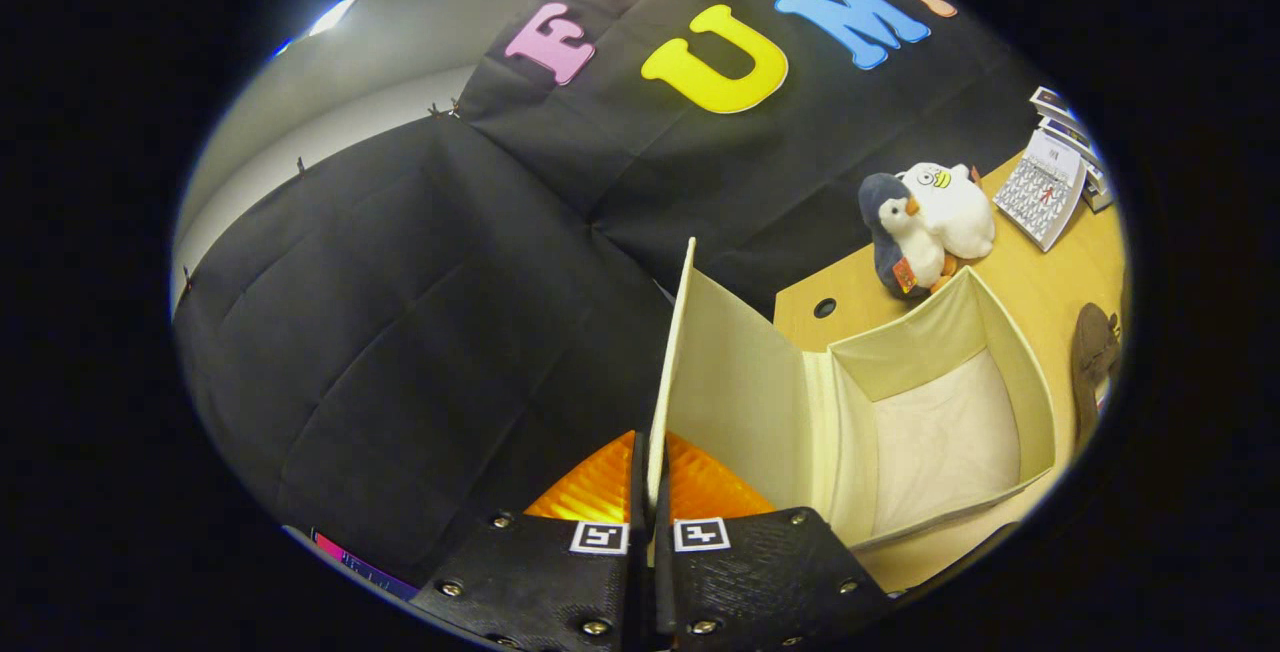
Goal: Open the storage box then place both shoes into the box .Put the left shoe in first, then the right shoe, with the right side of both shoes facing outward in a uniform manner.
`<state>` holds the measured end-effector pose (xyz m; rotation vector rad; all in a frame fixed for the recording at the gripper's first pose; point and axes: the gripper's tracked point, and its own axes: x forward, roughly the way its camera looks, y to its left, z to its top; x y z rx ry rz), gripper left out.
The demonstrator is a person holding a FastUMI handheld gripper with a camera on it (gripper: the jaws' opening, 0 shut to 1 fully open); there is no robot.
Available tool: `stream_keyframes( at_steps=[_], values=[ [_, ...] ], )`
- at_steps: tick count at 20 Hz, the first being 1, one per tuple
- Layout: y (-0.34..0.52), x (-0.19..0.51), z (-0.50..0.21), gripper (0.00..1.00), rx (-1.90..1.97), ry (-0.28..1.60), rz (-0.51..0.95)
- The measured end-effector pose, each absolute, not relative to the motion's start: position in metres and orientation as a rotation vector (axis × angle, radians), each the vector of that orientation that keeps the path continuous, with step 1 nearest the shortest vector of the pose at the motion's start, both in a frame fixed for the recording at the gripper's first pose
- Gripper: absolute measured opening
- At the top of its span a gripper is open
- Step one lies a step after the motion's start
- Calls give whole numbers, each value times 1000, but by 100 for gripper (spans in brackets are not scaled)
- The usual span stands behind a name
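Note:
My gripper [650, 477] is shut on the edge of the cream storage box lid [735, 382], with both fingers pressing on it. The lid stands raised, nearly upright, hinged at the box's side. Just beyond and to the right of the fingers, the cream fabric storage box [1035, 402] lies open, and its pale inside bottom is bare. A brown shoe [1092, 362] lies on the wooden table just past the box's right wall, only partly seen.
Two plush toys, a grey-and-white penguin [900, 237] and a white bird [955, 207], sit on the wooden table [1030, 282] behind the box. A desk calendar [1045, 187] stands further back. A round cable hole [824, 308] marks the table near the lid.

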<state>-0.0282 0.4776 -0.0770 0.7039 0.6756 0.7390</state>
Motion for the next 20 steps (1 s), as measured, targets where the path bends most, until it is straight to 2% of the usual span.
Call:
stream_keyframes(
  at_steps=[2, 4, 6, 7, 8, 12, 20],
  values=[
    [495, -35, -78, 4, 675, 684, 775],
    [509, -37, -75, 13, 644, 667, 810],
    [512, -39, -73, 62, 597, 647, 825],
    [511, -40, -71, 94, 573, 632, 827],
    [511, -38, -72, 98, 552, 620, 824],
    [486, -28, -68, 97, 484, 551, 797],
    [382, 0, -74, 97, 312, 443, 664]
  ],
)
